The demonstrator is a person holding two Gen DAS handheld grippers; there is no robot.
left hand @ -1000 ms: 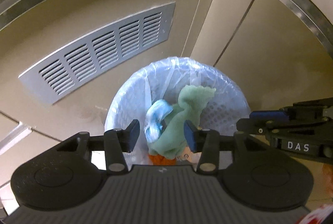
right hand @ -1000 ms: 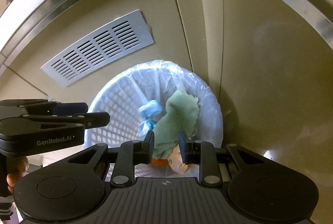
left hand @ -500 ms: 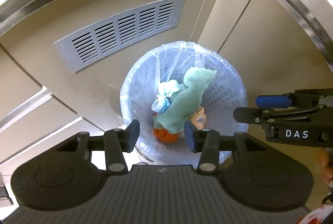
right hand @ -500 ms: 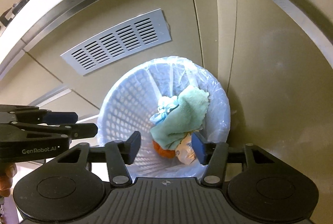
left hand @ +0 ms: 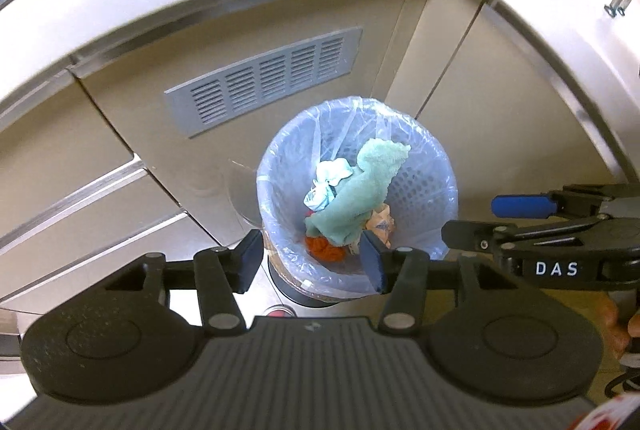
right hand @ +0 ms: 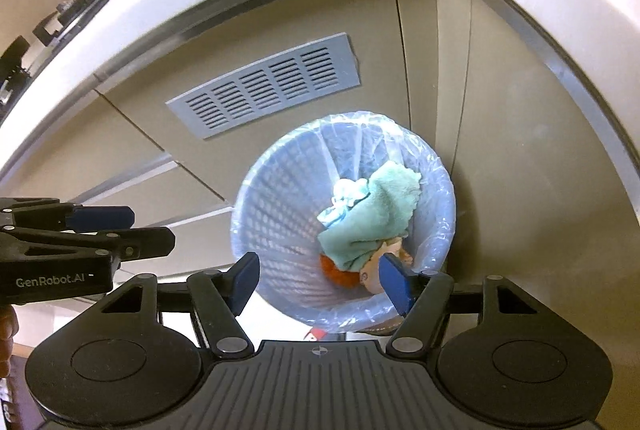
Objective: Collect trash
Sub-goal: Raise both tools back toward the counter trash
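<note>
Both the left gripper (left hand: 312, 258) and right gripper (right hand: 320, 280) hung empty above the lined bin (left hand: 440, 166), jaws just opened wide. The green cloth (left hand: 360, 198) lay inside among the trash. Drop-off looked finished; next, fetching more trash.

Left gripper (left hand: 312, 262), right gripper (right hand: 320, 280): both angled downward, fingers just been opening, nothing between.

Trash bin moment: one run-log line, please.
left gripper: open, empty | right gripper: open, empty | green cloth: in bin
</note>
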